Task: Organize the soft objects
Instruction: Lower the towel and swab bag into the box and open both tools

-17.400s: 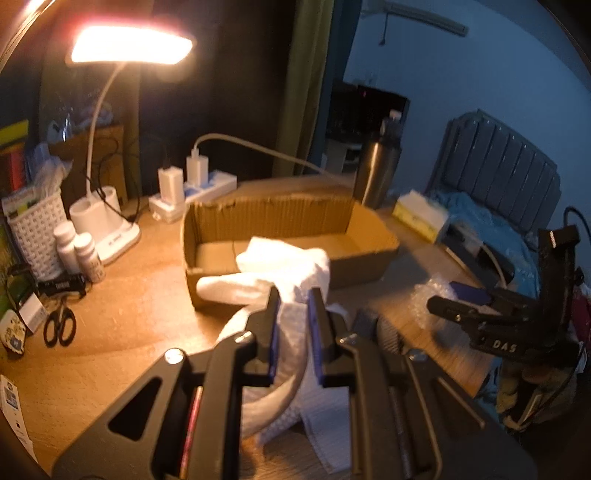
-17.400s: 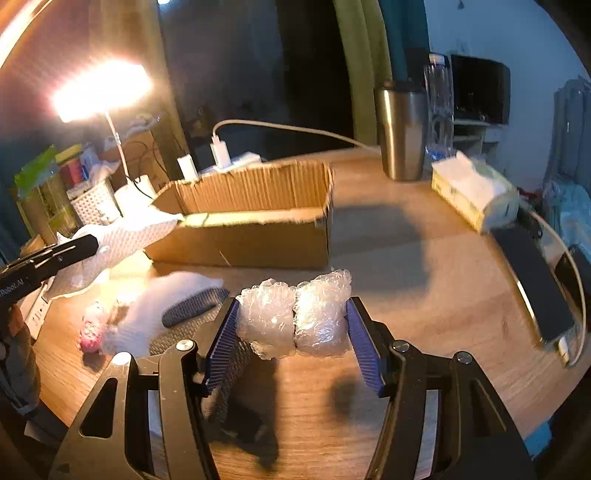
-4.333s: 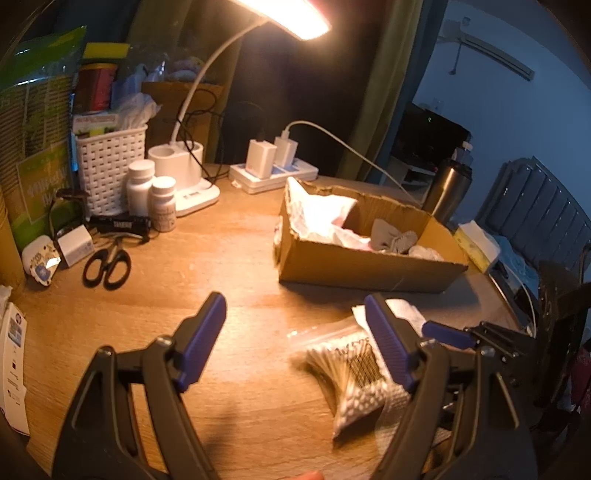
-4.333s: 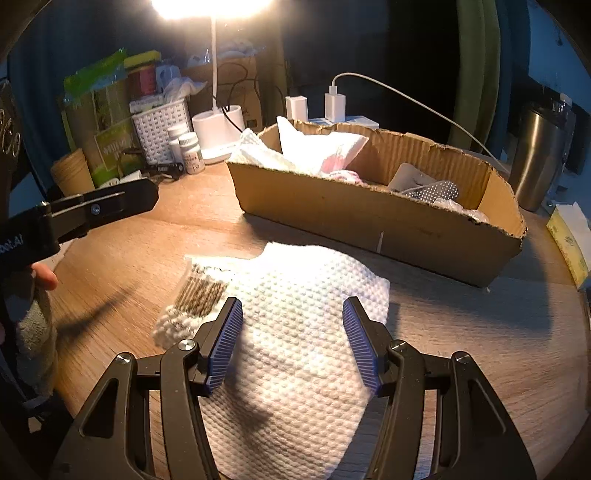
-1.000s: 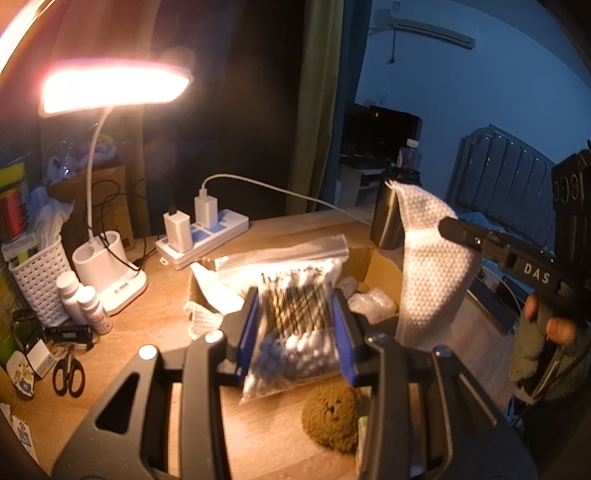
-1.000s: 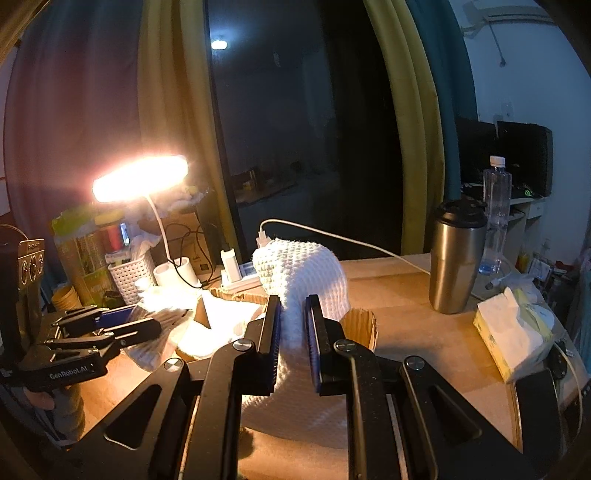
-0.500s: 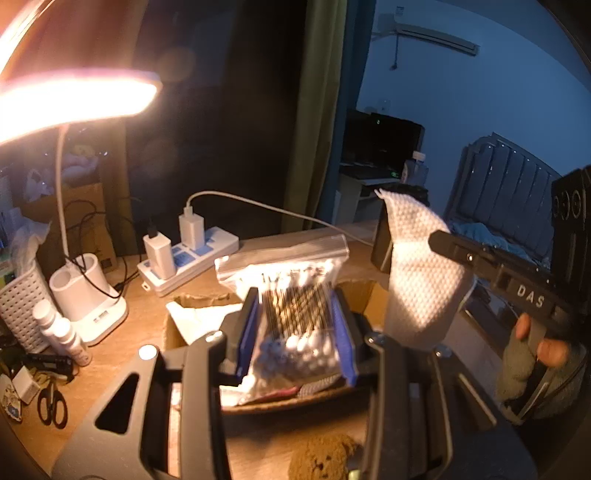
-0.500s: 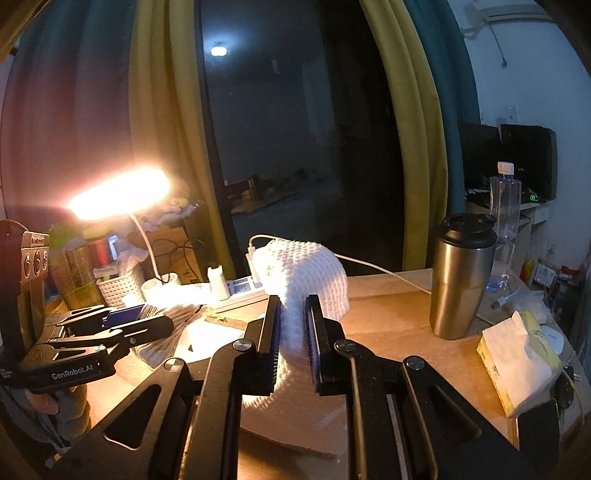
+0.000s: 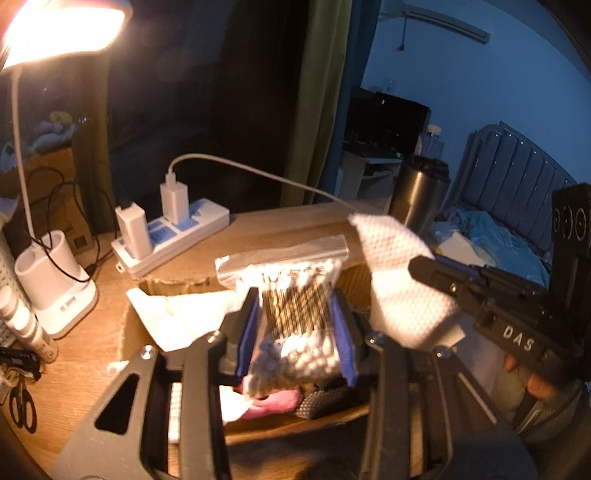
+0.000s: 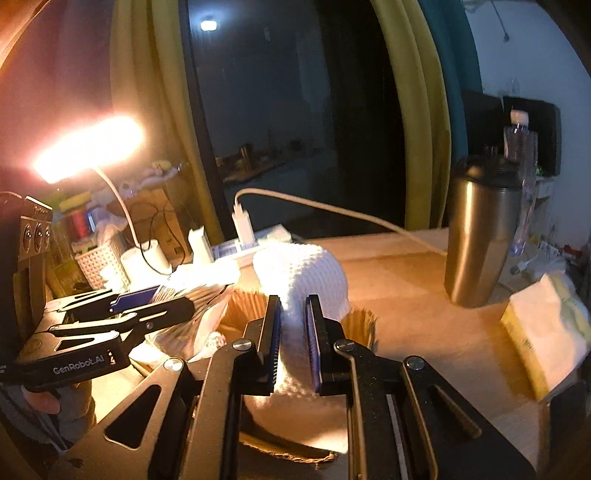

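My left gripper [image 9: 295, 325] is shut on a clear bag of cotton swabs [image 9: 295, 295] and holds it over the cardboard box [image 9: 133, 325]. My right gripper [image 10: 291, 332] is shut on a white textured cloth [image 10: 303, 277], held over the same box [image 10: 240, 306]. The cloth [image 9: 399, 280] and right gripper show at the right of the left wrist view. The box holds white paper [image 9: 177, 314], a pink item [image 9: 273, 400] and a dark dotted item [image 9: 325, 398]. The left gripper also shows in the right wrist view [image 10: 147, 302].
A lit desk lamp [image 9: 62, 29] with white base [image 9: 55, 288], a power strip with chargers [image 9: 166, 236], small bottles [image 9: 26, 325] and scissors [image 9: 22, 406] stand at the left. A steel tumbler [image 10: 480, 236] and tissue box [image 10: 543, 325] stand at the right on the wooden table [image 10: 424, 325].
Both grippers have moved forward and lower, over the box, with the swab bag and the cloth still held. The brown fuzzy object has left the left view.
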`<state>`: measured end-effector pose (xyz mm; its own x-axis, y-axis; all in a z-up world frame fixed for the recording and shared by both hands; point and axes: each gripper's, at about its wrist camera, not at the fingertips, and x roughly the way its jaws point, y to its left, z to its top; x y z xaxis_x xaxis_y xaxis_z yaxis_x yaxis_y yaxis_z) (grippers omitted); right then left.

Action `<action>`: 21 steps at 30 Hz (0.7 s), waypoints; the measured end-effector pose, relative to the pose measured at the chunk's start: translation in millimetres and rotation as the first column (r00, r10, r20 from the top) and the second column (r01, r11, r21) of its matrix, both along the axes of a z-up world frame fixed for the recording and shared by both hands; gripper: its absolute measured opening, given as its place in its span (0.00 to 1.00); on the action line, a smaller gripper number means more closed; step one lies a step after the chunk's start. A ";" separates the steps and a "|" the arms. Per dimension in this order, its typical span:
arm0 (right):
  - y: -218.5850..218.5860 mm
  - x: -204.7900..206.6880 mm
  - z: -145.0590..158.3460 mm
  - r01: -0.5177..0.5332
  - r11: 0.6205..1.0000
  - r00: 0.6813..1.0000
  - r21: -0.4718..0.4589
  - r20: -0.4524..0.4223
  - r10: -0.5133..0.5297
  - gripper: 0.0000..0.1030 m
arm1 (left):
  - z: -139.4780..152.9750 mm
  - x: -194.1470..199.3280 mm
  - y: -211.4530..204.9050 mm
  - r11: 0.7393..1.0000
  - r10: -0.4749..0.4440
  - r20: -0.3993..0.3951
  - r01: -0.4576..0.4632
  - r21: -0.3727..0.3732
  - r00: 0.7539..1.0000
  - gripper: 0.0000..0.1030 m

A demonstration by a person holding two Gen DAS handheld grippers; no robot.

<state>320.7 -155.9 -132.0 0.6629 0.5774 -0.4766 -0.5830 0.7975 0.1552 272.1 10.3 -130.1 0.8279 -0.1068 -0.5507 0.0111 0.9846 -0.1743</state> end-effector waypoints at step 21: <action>18.7 10.1 -38.8 0.010 0.995 0.990 -0.102 -0.136 -0.024 0.14 | -32.3 20.0 -1.4 0.999 -0.036 -0.125 0.036 -0.002 0.992 0.37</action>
